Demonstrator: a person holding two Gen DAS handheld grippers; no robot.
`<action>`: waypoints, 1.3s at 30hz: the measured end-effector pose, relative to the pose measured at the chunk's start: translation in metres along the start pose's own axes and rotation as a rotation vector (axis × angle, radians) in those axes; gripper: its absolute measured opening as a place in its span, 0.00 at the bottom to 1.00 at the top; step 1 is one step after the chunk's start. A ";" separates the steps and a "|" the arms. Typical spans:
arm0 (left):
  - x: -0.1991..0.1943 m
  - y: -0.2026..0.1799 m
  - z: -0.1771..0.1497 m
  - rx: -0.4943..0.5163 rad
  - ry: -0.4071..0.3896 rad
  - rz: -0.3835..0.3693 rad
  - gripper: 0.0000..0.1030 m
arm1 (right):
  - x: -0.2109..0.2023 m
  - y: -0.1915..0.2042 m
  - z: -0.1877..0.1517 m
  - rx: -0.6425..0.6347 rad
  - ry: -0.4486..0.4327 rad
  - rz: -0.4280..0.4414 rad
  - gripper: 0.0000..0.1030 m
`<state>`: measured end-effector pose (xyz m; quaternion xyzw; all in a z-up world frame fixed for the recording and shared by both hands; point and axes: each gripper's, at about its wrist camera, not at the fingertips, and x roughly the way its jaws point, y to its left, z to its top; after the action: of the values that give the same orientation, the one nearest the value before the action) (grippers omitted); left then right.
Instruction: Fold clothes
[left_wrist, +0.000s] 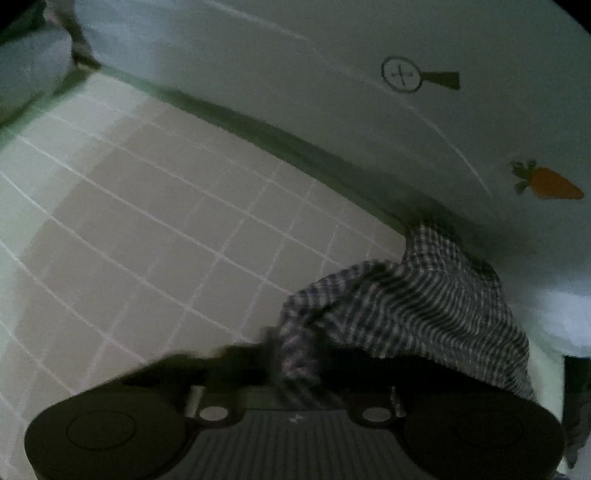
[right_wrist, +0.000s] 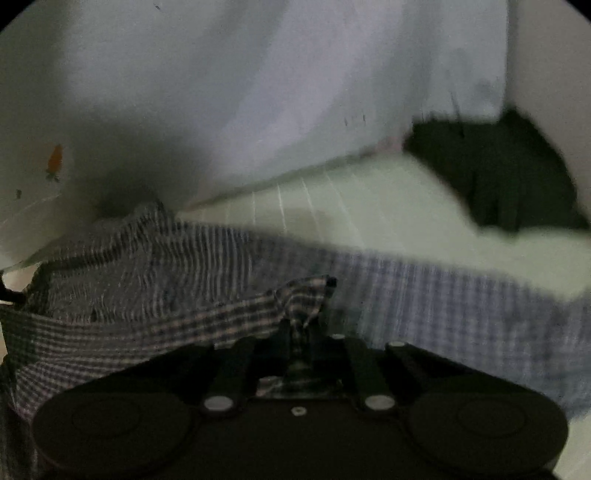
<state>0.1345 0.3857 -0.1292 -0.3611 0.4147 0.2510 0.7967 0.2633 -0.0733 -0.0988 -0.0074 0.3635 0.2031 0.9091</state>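
Note:
A dark-and-white checked garment lies bunched on a pale mat with white grid lines. My left gripper is shut, and a fold of the checked cloth is pinched between its black fingers. In the right wrist view the same garment stretches from the left across the frame. A corner of it sticks up from my right gripper, which is shut on that cloth. The fingertips of both grippers are partly hidden by fabric.
A white sheet or cover rises behind the mat, printed with a magnifying-glass drawing and an orange carrot. A dark garment lies at the far right of the mat. Lighter blue checked cloth spreads at the right.

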 end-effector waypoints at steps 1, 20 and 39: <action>0.001 -0.001 0.001 -0.011 -0.003 -0.012 0.03 | -0.004 -0.001 0.008 -0.009 -0.024 -0.002 0.08; 0.040 -0.092 0.007 0.229 -0.039 0.057 0.03 | 0.010 -0.037 0.068 -0.057 -0.093 -0.168 0.07; -0.121 -0.027 -0.100 0.413 -0.225 0.096 0.94 | -0.081 0.053 0.010 -0.198 -0.257 -0.103 0.07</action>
<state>0.0413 0.2788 -0.0567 -0.1402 0.3825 0.2370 0.8820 0.1972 -0.0526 -0.0308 -0.0894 0.2214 0.1903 0.9522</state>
